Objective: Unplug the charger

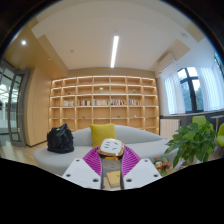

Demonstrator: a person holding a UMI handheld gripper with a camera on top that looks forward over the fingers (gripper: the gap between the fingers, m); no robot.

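My gripper [111,160] is shut on a small white charger [111,148] with a tan body. The charger sits between the two pink pads, its white face with small dark marks pointing up and forward. Both fingers [93,162] press on its sides. It is held up in the air, in front of the sofa, and touches nothing else. No socket or cable shows in this view.
A light grey sofa [60,155] with a yellow cushion [102,133] and a black bag [60,139] lies beyond the fingers. A wall of wooden bookshelves [105,100] stands behind it. A green plant [196,143] is at the right, by a window [192,88].
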